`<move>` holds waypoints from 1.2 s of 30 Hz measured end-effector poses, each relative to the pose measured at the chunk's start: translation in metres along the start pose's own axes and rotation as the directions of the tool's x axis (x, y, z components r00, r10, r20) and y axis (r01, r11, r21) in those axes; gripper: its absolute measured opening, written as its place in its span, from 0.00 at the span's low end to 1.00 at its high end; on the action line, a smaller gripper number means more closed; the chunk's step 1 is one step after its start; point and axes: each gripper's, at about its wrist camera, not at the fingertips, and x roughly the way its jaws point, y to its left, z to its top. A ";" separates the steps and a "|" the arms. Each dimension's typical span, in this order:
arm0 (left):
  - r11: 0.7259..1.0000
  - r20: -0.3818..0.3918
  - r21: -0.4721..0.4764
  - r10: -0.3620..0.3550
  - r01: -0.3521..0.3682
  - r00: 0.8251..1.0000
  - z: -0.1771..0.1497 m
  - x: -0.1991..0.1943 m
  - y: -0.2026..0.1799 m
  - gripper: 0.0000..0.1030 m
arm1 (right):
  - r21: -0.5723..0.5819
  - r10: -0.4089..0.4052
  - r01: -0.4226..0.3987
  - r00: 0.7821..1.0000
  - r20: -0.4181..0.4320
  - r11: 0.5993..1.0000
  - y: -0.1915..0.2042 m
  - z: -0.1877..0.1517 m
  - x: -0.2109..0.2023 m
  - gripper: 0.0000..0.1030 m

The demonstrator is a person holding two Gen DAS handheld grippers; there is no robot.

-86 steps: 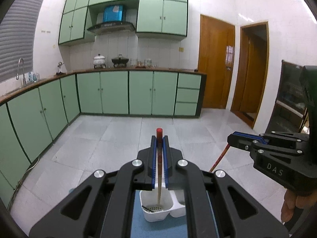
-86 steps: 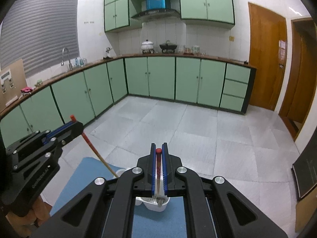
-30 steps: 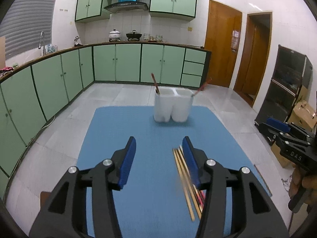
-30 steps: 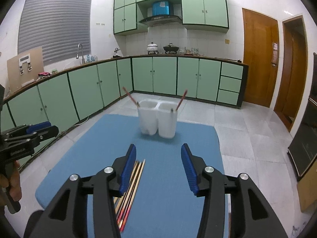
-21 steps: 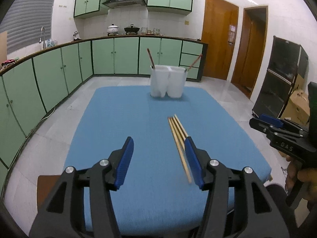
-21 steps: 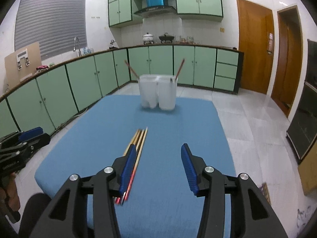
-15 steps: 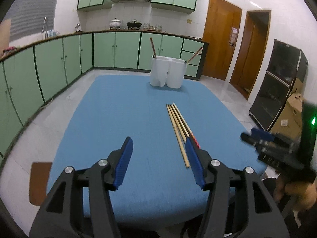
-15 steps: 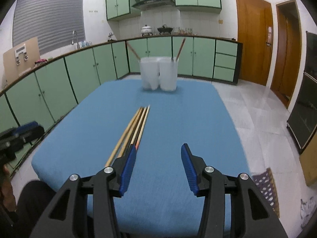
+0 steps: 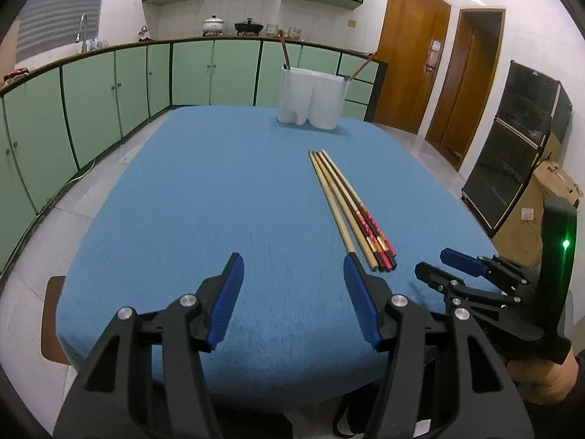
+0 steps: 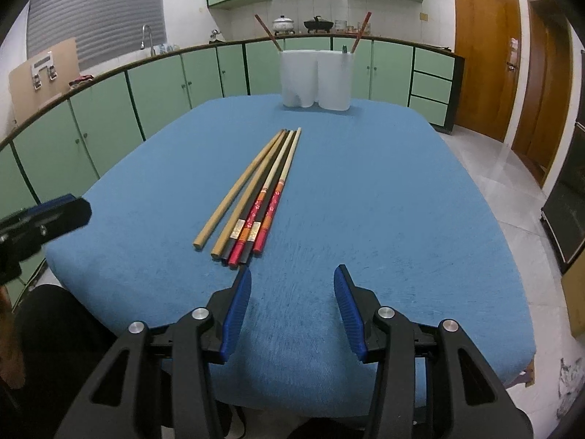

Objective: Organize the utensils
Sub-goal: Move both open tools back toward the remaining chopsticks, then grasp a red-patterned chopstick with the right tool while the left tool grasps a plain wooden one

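Several chopsticks (image 9: 347, 206) lie side by side on the blue table (image 9: 204, 201), some plain wood, some with red patterned ends; they also show in the right wrist view (image 10: 257, 190). A white two-compartment holder (image 9: 311, 97) stands at the table's far end with one chopstick leaning in each compartment; it also shows in the right wrist view (image 10: 316, 79). My left gripper (image 9: 292, 285) is open and empty above the near edge, left of the chopsticks' near ends. My right gripper (image 10: 292, 291) is open and empty, just right of those ends, and shows in the left wrist view (image 9: 444, 265).
The blue cloth (image 10: 402, 190) covers the whole table. Green kitchen cabinets (image 10: 157, 84) run along the left and back walls. Wooden doors (image 9: 409, 62) stand at the back right. A dark cabinet (image 9: 519, 146) and a cardboard box (image 9: 541, 197) stand to the right.
Both grippers let go of the chopsticks they dropped into the holder, opened, and drew back and down to the table's near edge. The holder now stands far off.
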 end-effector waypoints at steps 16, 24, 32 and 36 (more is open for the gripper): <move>1.000 -0.058 0.011 0.008 -0.007 0.998 -0.010 0.027 0.000 0.54 | -0.041 0.017 -0.017 1.000 0.005 0.999 0.004 0.003 0.021 0.45; 1.000 -0.072 0.015 0.010 -0.009 0.997 -0.006 0.035 0.000 0.54 | -0.047 0.012 -0.012 1.000 0.019 0.999 0.006 0.012 0.031 0.39; 1.000 -0.063 0.021 -0.015 0.016 0.998 -0.004 0.037 -0.007 0.54 | -0.039 -0.005 0.006 1.000 0.021 0.999 -0.002 0.019 0.036 0.06; 0.999 -0.065 0.035 -0.032 0.034 0.997 -0.003 0.043 -0.016 0.54 | -0.009 -0.025 0.025 0.999 0.023 1.000 -0.015 0.019 0.035 0.05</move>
